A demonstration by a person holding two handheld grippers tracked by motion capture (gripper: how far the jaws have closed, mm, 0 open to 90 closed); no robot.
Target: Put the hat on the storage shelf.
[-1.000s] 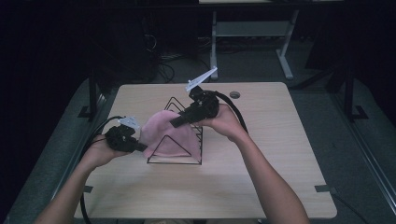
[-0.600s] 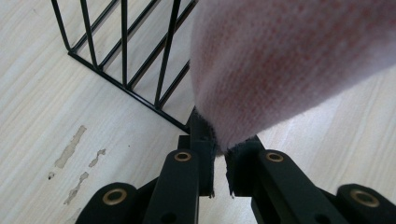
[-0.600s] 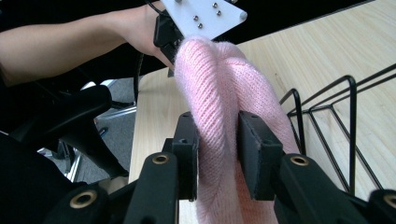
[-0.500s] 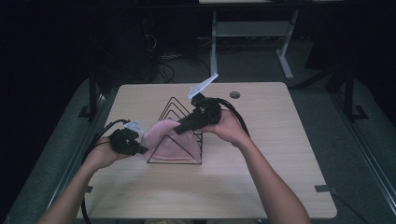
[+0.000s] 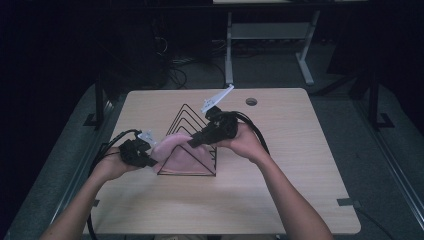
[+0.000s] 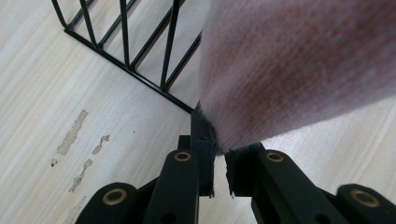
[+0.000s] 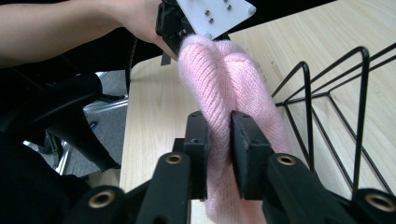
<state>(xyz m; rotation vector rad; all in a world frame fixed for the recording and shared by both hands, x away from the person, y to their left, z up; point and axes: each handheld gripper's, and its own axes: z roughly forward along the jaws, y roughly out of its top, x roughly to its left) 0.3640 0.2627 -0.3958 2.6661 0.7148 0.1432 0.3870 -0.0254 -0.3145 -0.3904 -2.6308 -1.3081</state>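
A pink knitted cloth (image 5: pixel 176 151) is stretched between my two grippers over the left side of a black wire rack (image 5: pixel 186 174). My left gripper (image 5: pixel 151 160) is shut on the cloth's (image 6: pixel 299 65) lower edge, seen up close at the left gripper (image 6: pixel 218 158). My right gripper (image 5: pixel 193 143) comes in from the right above the rack. Its jaws have just been closing and now pinch a fold of the cloth (image 7: pixel 224 79) at the right gripper (image 7: pixel 219 140). The left gripper (image 7: pixel 187 23) holds the far end.
The rack (image 7: pixel 359 116) stands mid-table on the light wooden table (image 5: pixel 300 150), its wires (image 6: pixel 125 32) close to both grippers. A round hole (image 5: pixel 251 101) sits near the far edge. Cables trail off the table's left side. The floor around is dark.
The right gripper's jaws have come together on the pink cloth. The cloth now hangs lower and flatter between the two grippers. Both hands have barely shifted.
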